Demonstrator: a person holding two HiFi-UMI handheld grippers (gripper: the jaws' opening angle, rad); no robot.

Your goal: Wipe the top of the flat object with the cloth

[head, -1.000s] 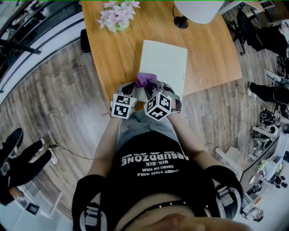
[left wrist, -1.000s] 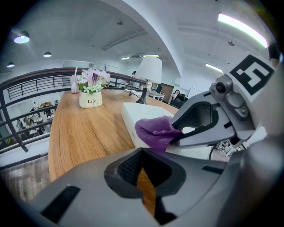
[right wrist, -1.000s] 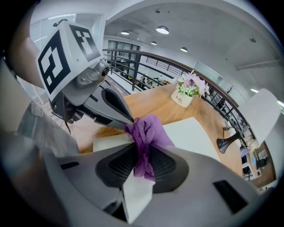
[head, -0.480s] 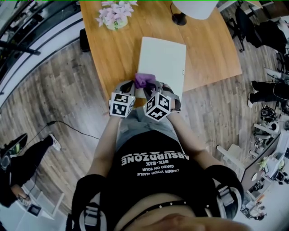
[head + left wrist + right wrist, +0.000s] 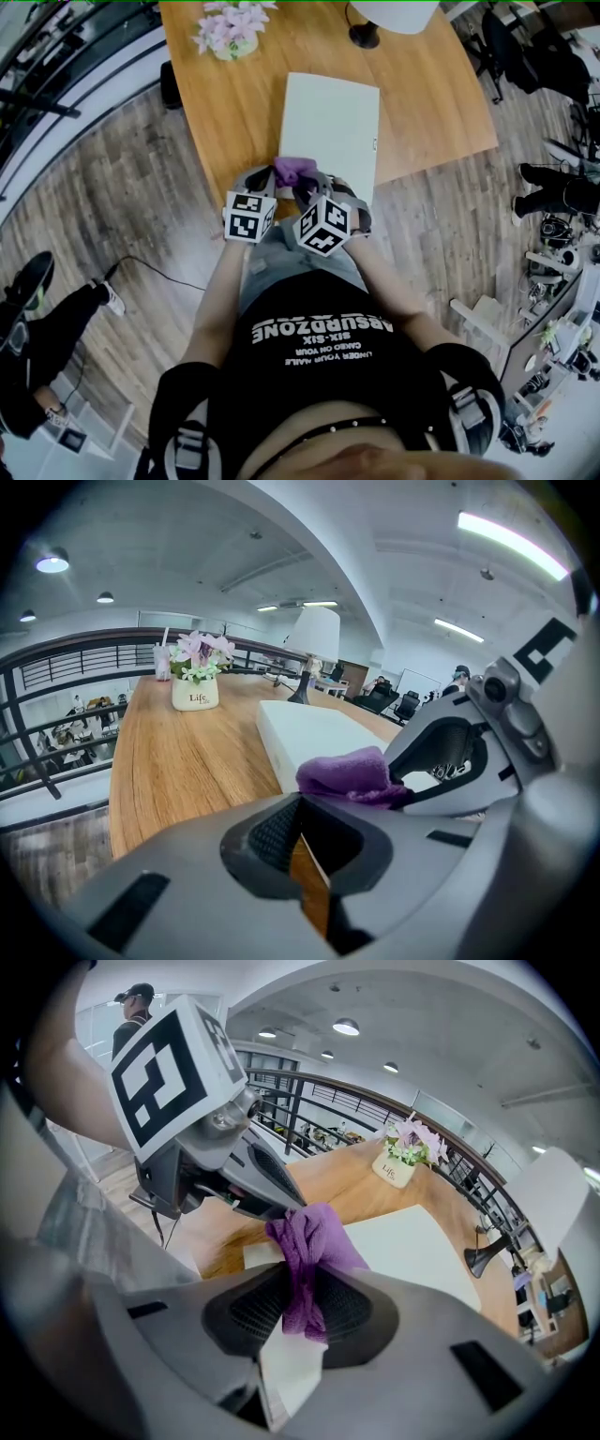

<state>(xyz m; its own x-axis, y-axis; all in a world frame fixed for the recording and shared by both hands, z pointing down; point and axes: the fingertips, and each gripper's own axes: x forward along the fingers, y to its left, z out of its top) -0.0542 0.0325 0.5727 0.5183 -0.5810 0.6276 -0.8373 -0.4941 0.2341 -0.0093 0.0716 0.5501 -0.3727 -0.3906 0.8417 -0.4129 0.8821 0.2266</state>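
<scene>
A white flat slab (image 5: 330, 117) lies on the wooden table (image 5: 234, 103). A bunched purple cloth (image 5: 294, 170) rests at the slab's near edge. My right gripper (image 5: 306, 180) is shut on the cloth (image 5: 309, 1241), which sticks up between its jaws, with the slab (image 5: 412, 1251) just beyond. My left gripper (image 5: 260, 178) sits close beside it on the left, over bare wood. Its jaws (image 5: 298, 810) are shut with nothing in them. From the left gripper view the cloth (image 5: 352, 772) hangs at the slab's corner (image 5: 309, 733), with the right gripper (image 5: 450, 761) behind it.
A white pot of pink flowers (image 5: 225, 28) stands at the table's far left, and a black lamp base (image 5: 364, 36) at the far end. The table's near edge runs under both grippers. People's legs and shoes show on the floor at left (image 5: 28, 356) and right (image 5: 553, 197).
Both grippers and the cloth stay at the slab's near edge; the whole view has shifted slightly. The person on the floor at left has moved.
</scene>
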